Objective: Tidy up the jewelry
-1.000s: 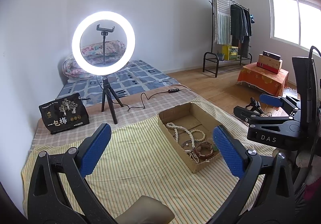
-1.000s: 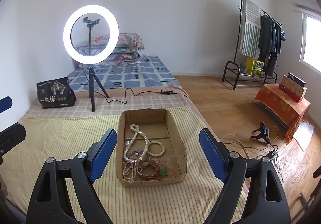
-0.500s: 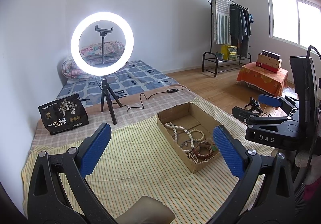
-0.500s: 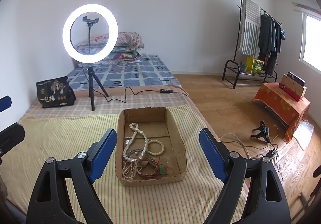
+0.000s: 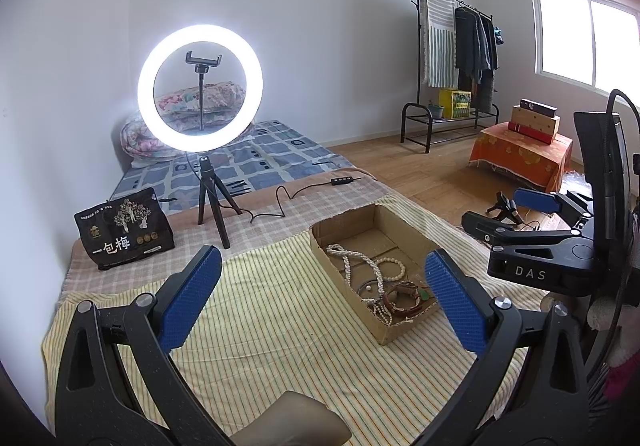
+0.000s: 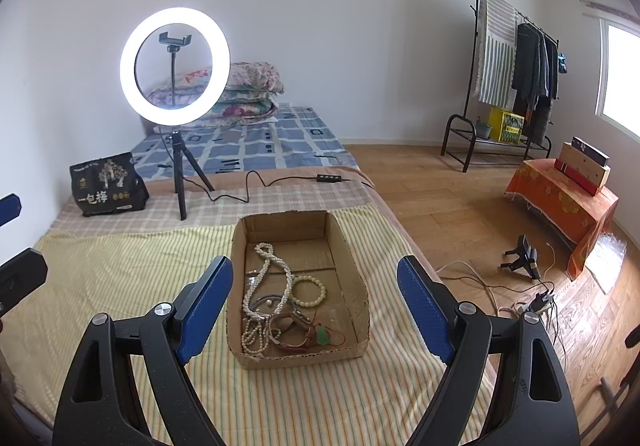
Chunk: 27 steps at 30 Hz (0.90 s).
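An open cardboard box (image 6: 352,266) lies on a yellow striped cloth (image 6: 120,278) on the bed. In it are a long pearl necklace (image 6: 268,270), a pale bead bracelet (image 6: 308,290), a brown leather bracelet (image 6: 296,334) and a green pendant on a red cord (image 6: 322,336). My right gripper (image 6: 316,300) is open and empty, above the near end of the box. My left gripper (image 5: 320,294) is open and empty, left of the box (image 5: 332,262). The jewelry (image 5: 384,286) shows there too, and the right gripper (image 5: 516,218) is at the right edge.
A lit ring light on a tripod (image 6: 176,66) stands behind the box with its cable (image 6: 280,182) across the bed. A black snack bag (image 6: 106,184) sits at back left. A clothes rack (image 6: 516,66), an orange-covered stand (image 6: 560,202) and floor cables (image 6: 520,286) are to the right.
Both grippers stay open. The views have shifted only slightly; the box sits a touch nearer in the right wrist view.
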Each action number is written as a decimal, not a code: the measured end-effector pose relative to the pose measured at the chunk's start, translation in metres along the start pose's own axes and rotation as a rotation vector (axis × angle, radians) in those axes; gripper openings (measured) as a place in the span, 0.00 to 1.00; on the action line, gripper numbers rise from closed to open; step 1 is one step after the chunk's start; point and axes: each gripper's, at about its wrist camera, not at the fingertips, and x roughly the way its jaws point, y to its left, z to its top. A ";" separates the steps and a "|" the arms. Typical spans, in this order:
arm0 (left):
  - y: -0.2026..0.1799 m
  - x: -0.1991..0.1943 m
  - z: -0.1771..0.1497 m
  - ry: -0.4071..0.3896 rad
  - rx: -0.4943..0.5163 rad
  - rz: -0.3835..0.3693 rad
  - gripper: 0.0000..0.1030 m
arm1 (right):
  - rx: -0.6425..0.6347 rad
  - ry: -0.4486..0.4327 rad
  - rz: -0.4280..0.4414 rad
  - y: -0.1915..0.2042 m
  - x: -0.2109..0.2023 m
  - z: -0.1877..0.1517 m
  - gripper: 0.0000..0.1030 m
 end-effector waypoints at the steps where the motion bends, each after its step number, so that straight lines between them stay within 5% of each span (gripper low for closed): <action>1: -0.001 0.000 0.000 -0.001 0.001 0.001 1.00 | 0.000 0.000 -0.001 0.000 0.000 0.000 0.82; 27: -0.003 -0.001 0.000 -0.001 0.003 0.000 1.00 | -0.001 0.008 0.000 -0.001 0.000 -0.005 0.82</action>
